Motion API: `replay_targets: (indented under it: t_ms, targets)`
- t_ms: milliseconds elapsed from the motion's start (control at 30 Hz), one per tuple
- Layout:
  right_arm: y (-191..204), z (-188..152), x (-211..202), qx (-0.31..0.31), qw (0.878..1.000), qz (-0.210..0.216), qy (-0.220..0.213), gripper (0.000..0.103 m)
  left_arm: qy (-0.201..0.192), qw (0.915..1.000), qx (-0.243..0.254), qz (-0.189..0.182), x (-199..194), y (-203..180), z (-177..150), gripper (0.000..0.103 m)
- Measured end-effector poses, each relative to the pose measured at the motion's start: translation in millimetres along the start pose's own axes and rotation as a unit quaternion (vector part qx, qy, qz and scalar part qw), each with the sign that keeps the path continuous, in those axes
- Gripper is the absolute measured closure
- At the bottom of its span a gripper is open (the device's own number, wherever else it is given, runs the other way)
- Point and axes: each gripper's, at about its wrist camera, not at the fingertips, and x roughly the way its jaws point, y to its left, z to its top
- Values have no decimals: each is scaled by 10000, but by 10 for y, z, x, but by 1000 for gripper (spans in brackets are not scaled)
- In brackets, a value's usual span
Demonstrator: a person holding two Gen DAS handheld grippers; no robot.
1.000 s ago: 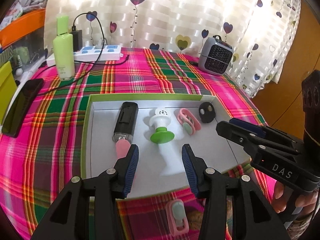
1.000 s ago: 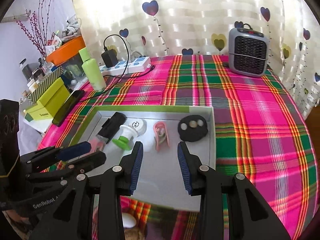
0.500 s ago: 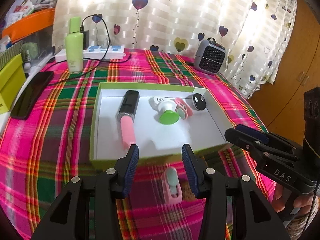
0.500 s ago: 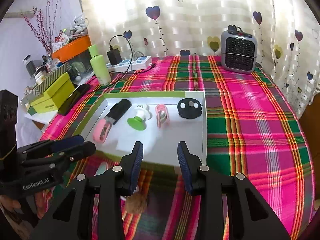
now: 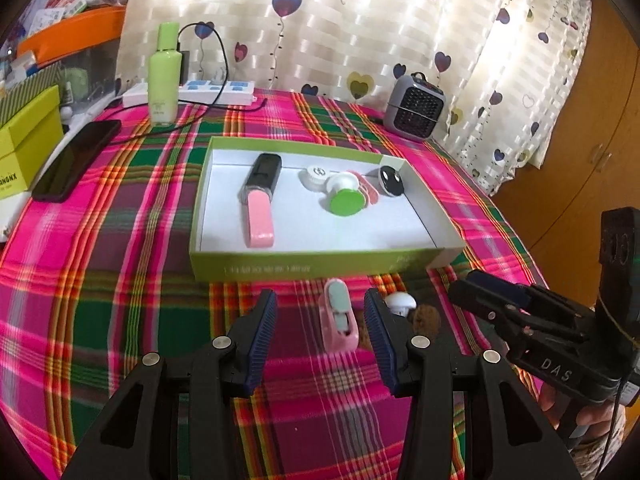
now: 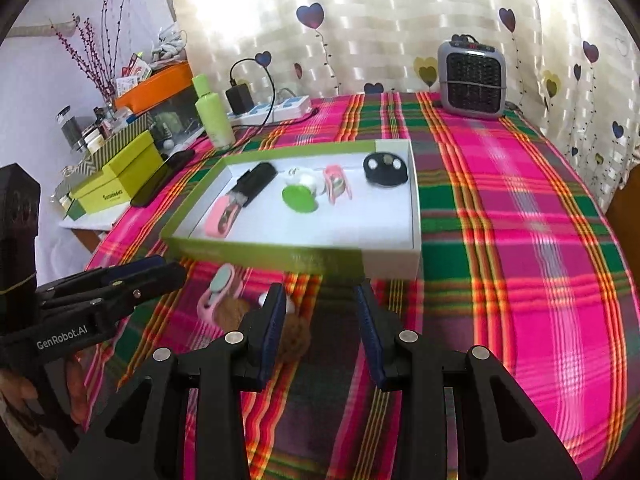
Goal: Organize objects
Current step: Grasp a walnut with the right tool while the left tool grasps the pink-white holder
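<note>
On the desk [image 5: 100, 280], spread with a pink-and-green plaid cloth: one shallow green-walled tray [image 5: 320, 266] with white floor, set near the middle. Contents of tray, left to right: a black-and-pink device [image 5: 260, 196] lying lengthwise; a white-and-green suction piece [image 5: 340, 196] tipped on its side; a pink clip [image 5: 366, 190] just behind it, touching; a black oval piece [image 5: 390, 180] in the far right corner. Back of desk: grey mini heater [image 5: 416, 110] at right; light green bottle [image 5: 163, 80] upright at left, beside a white power strip [image 5: 216, 92]; black phone [image 5: 76, 160] flat near the left edge, next to a yellow-green box [image 5: 24, 140]. Outside the tray, just before its near wall: a second pink clip with pale green insert [image 5: 338, 320], lying flat; a small white cap [image 5: 400, 302] and a brown fuzzy ball [image 5: 428, 318] close to its right. Left tongs [image 5: 320, 328]: wide, holding nothing, fingers either side of the loose pink clip without touching it. Right tongs [image 6: 320, 320]: wide, empty, poised over the cloth near the brown ball.
</note>
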Motion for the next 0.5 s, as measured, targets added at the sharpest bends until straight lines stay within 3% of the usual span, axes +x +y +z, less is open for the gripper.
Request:
replay_targets:
  t_ms: [100, 200, 500]
  targets:
    - [4, -75, 12, 43, 10000, 68, 15, 65, 20, 10000, 16, -55, 2, -11, -59, 59]
    - [2, -122, 41, 92, 9999, 108, 64, 55, 45, 9999, -16, -103, 22, -10, -109, 59]
    - [86, -193, 132, -57, 9998, 88, 197, 55, 101, 9999, -26, -137, 77, -5, -176, 59]
